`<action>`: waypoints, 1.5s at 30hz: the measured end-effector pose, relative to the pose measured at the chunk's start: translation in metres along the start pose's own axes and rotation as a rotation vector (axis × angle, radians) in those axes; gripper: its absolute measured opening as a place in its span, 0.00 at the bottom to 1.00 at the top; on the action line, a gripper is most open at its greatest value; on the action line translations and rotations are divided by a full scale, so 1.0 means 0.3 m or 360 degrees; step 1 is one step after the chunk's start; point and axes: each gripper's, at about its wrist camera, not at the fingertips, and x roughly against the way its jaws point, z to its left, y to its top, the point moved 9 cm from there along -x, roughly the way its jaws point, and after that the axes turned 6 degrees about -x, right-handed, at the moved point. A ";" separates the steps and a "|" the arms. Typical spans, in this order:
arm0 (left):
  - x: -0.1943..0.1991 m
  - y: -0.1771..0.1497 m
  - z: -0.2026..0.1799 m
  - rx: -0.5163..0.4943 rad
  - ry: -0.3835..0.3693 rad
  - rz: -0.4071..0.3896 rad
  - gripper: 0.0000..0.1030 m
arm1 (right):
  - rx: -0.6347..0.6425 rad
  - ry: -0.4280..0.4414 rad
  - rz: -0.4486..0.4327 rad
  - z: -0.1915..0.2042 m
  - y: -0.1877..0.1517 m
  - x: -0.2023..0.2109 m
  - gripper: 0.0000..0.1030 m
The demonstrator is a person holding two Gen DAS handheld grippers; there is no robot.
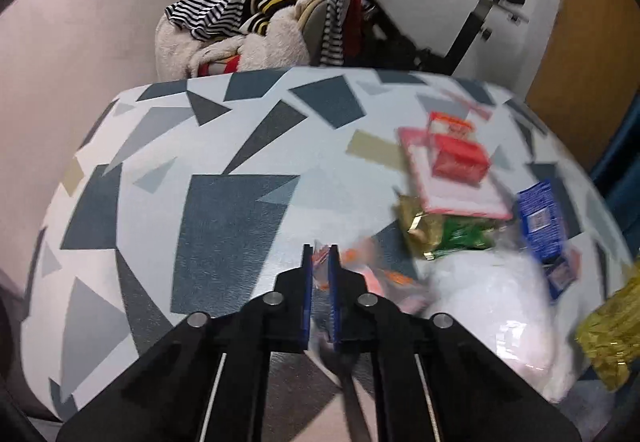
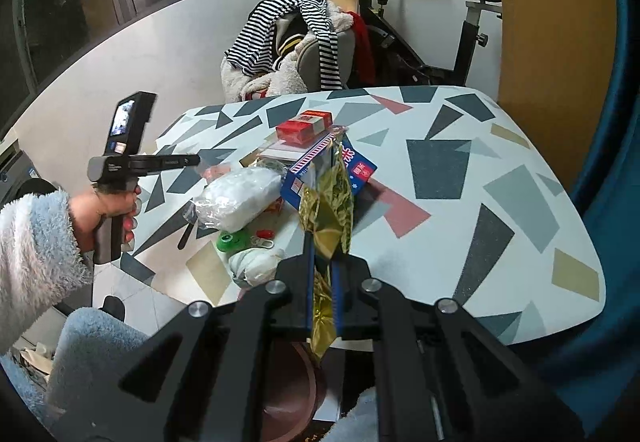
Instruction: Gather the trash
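Observation:
My left gripper [image 1: 320, 254] is shut on a clear wrapper with orange print [image 1: 360, 274], low over the patterned table [image 1: 224, 226]. In the right wrist view a hand in a fluffy sleeve holds this left gripper [image 2: 160, 162] at the table's left side. My right gripper [image 2: 325, 258] is shut on a crinkled gold foil wrapper [image 2: 328, 202], which stands up between its fingers above the near table edge. Between the two lies a trash pile: a white plastic bag [image 2: 240, 198], a blue box [image 2: 328, 170], a red box [image 2: 304, 128] and a green and gold wrapper [image 1: 448, 234].
A green cap [image 2: 228, 242], a small red item [image 2: 265, 233] and a crumpled tissue [image 2: 252, 264] lie near the front edge. A brown round container [image 2: 292, 394] sits below that edge. Behind the table stand a chair heaped with clothes [image 2: 296, 38] and an exercise bike [image 2: 472, 2].

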 end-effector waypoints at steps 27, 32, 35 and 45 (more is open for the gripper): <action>0.627 -0.443 -0.254 -0.0064 -0.0429 -0.0190 0.03 | 0.0096 0.0321 0.0187 0.262 -0.229 0.119 0.11; 0.610 -0.592 -0.294 -0.0136 -0.0402 -0.0123 0.03 | 0.0127 0.0377 0.0319 0.318 -0.340 0.070 0.11; 0.572 -0.664 -0.292 -0.0140 -0.0386 -0.0073 0.03 | 0.0130 0.0382 0.0437 0.341 -0.425 0.008 0.11; 0.453 -0.799 -0.263 -0.0093 -0.0359 0.0025 0.03 | 0.0268 0.0239 0.0733 0.376 -0.647 -0.256 0.11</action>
